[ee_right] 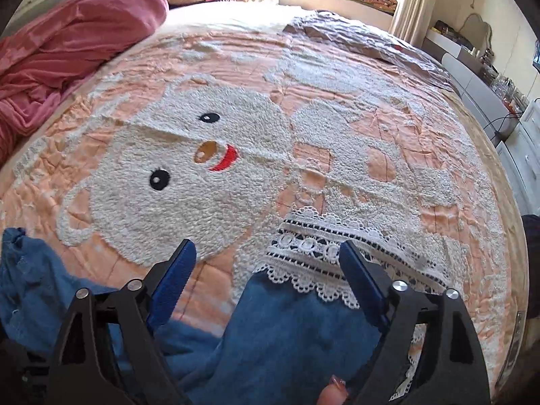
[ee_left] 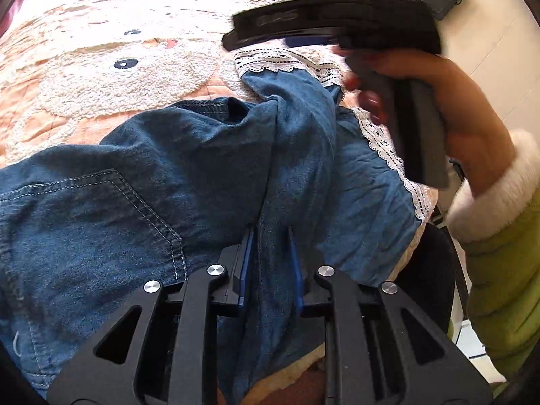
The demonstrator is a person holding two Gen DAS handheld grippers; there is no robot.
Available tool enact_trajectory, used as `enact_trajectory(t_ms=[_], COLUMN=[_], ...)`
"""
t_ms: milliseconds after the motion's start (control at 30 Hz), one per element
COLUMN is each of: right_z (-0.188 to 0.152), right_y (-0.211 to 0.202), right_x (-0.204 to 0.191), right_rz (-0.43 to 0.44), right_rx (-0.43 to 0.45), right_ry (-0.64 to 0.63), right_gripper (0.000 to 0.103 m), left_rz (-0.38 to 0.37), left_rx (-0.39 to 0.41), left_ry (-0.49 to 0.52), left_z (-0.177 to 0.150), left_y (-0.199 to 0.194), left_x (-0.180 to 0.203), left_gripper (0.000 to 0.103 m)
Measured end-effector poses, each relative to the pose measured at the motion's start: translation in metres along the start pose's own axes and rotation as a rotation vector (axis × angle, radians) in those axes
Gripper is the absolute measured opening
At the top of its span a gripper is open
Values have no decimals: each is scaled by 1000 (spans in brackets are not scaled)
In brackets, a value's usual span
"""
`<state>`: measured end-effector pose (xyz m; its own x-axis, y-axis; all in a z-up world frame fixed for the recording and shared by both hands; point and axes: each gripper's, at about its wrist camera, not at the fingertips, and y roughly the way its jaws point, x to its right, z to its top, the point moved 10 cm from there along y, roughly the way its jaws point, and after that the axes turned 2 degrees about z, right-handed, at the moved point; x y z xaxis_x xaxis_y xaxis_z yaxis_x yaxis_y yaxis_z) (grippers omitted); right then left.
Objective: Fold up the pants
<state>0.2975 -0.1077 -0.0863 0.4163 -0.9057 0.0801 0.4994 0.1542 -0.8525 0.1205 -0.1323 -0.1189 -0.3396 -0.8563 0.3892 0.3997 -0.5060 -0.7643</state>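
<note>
Two grippers are working soft, limp pants [ee_left: 209,175]; left gripper [ee_left: 270,253] is pinching a denim ridge; right gripper [ee_right: 266,280] is hanging spread over the lace hem [ee_right: 310,246] at twelve o'clock, the best hold.

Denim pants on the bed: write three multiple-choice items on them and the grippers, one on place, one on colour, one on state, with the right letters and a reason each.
1. Where does the lace hem of the pants lie?
A. on the bedspread
B. on the floor
C. on a chair

2. What colour is the lace?
A. red
B. white
C. green

3. How does the left gripper stand?
A. wide open above the cloth
B. closed on a fold of denim
C. out of view

Key: 1 A, the lace rests on the peach bedspread with the bear face. 2 B, it is white against the blue denim. 3 B, a ridge of denim runs up between its blue pads; the right gripper stands open over the hem.
</note>
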Motion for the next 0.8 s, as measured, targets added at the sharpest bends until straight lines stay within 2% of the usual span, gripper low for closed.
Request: enact_trajectory(t_ms=[67, 100, 133, 200, 267, 433, 567, 667, 700, 733, 800], right_z=[-1, -3, -6, -11, -13, -12, -8, -5, -5, -4, -4], right_y=[24, 33, 40, 49, 44, -9, -58, -88, -98, -105, -120], right_x=[10, 15, 18, 22, 28, 52, 80, 94, 97, 101, 107], right_rz=[-69, -85, -91, -59, -5, 186, 276, 312, 321, 323, 338], right_rx=[-73, -102, -120, -137, -100, 66, 190, 263, 287, 305, 346], right_ry=[-10, -6, -4, -2, 34, 228, 369, 428, 436, 439, 451], right_gripper=[76, 69, 50, 20, 12, 11, 10, 10, 10, 10, 10], left_rz=[-4, -11, -16, -6, 1, -23, -40, -53, -44, -43, -46], left_rx=[4, 3, 1, -1, 7, 10, 20, 43, 59, 72, 87], left_ry=[16, 29, 41, 70, 91, 86, 92, 86, 85, 87, 104], left_z=[-2, -3, -5, -7, -8, -2, 6, 14, 18, 20, 23], left_y=[-1, -1, -1, 2, 2, 6, 9, 6, 3, 0, -7], left_x=[4, 6, 10, 14, 16, 15, 18, 21, 20, 21, 27], left_gripper=[12, 12, 12, 12, 12, 12, 12, 12, 15, 23, 25])
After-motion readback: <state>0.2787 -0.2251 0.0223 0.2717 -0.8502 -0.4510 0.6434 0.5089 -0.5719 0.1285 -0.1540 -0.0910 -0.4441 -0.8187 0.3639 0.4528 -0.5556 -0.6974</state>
